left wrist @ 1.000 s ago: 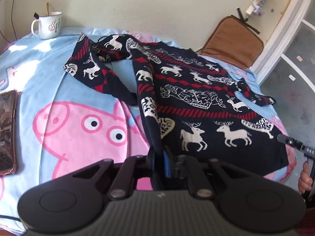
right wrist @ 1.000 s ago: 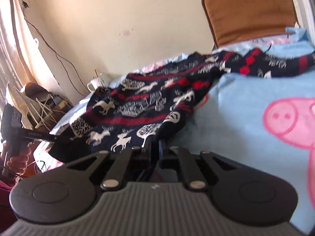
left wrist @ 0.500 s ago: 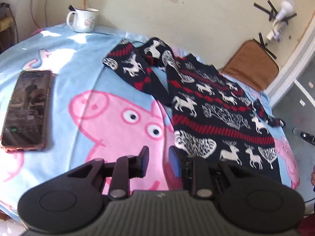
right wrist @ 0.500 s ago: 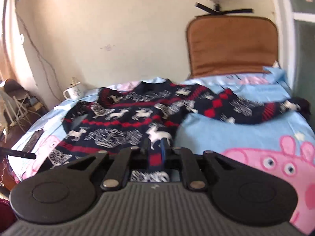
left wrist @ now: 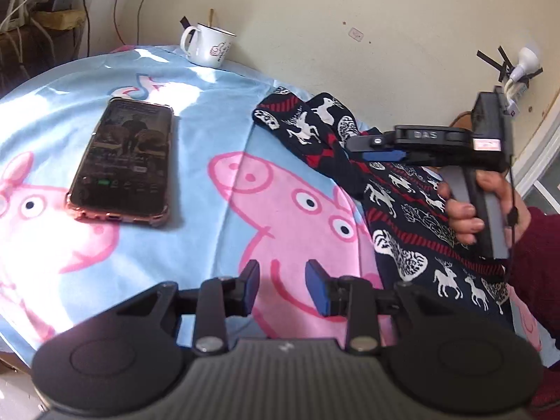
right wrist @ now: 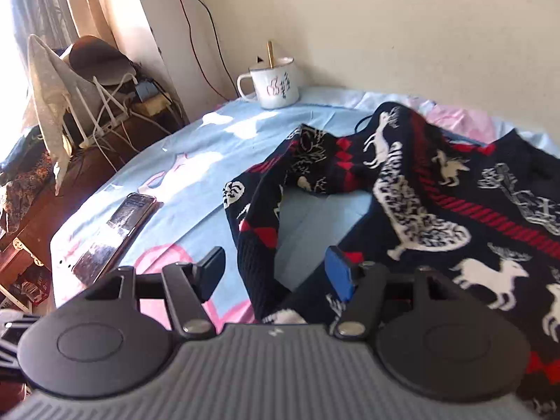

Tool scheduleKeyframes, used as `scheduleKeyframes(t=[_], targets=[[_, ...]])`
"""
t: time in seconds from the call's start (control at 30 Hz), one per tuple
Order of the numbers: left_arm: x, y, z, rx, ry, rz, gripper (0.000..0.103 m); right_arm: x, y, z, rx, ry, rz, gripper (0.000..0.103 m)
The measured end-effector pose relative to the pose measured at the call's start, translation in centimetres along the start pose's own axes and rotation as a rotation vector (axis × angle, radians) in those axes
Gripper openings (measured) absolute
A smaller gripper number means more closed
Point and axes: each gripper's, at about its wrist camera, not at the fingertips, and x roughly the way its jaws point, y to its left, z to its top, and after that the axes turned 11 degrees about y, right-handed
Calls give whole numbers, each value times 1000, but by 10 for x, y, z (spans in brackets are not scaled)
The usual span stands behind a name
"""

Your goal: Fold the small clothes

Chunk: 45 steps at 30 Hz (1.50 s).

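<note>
A dark navy sweater (left wrist: 413, 210) with white reindeer and red bands lies on a blue cartoon-pig sheet (left wrist: 217, 112). Its left sleeve (right wrist: 259, 231) is bent back toward the body. My left gripper (left wrist: 281, 288) is open and empty above the pink pig print, left of the sweater. My right gripper (right wrist: 274, 273) is open, jaws wide on either side of the sleeve, not closed on it. The right gripper also shows in the left wrist view (left wrist: 371, 148), held by a hand over the sleeve.
A phone (left wrist: 120, 161) in a pink case lies on the sheet left of the sweater. A white mug (left wrist: 208, 49) stands at the far edge by the wall. Cables and clutter (right wrist: 105, 112) sit off the bed's left side.
Both grippers let go of the sweater and opened. The left one drew back left over the pig print. The right one moved across to the left sleeve.
</note>
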Motion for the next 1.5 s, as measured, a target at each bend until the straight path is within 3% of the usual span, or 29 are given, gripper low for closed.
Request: scheduleKeyframes(t=[0.1,0.17,0.23,0.33,0.43,0.5,0.63,0.77,0.97,1.1,1.2,1.33,1.37,1.4,1.43,1.5], targets=[[-5,11,0,-34,-16,9,30,32,12,16,13,49,5,62],[-5,12,3,-39,-22,7,30,48,24,25,-35,107,-31,15],[-4,8,6,-22,-29,-7,31,40,34,31,-55,102,-17,14],[3,-2,12,8,-29,-30,34,-14,48,48,-137,-28,56,14],[12,-14,23,41,-24,-54,36,-90,48,63,-178,-175,76,14],[18,-23,34,68,-27,-60,39,-126,41,66,-178,-226,65,14],[26,-42,70,109,-75,-50,47,-175,13,58,-144,-280,-37,14],[45,-59,114,130,-91,-53,51,-189,-29,53,-90,-291,-152,14],[101,-79,187,142,-59,-73,59,-212,-100,43,4,-302,-249,15],[148,-95,229,139,-14,-96,70,-215,-147,26,79,-274,-283,15],[187,-113,255,146,34,-111,92,-200,-176,15,124,-216,-298,15],[242,-142,273,210,118,-30,94,-176,-192,11,152,-194,-269,15],[257,-148,275,215,151,9,92,-173,-193,11,154,-195,-261,15],[269,-151,275,220,177,32,78,-171,-193,12,154,-200,-250,15],[279,-154,274,229,206,52,40,-170,-193,12,151,-205,-243,15],[287,-158,272,254,204,95,14,-173,-193,20,139,-227,-217,15]])
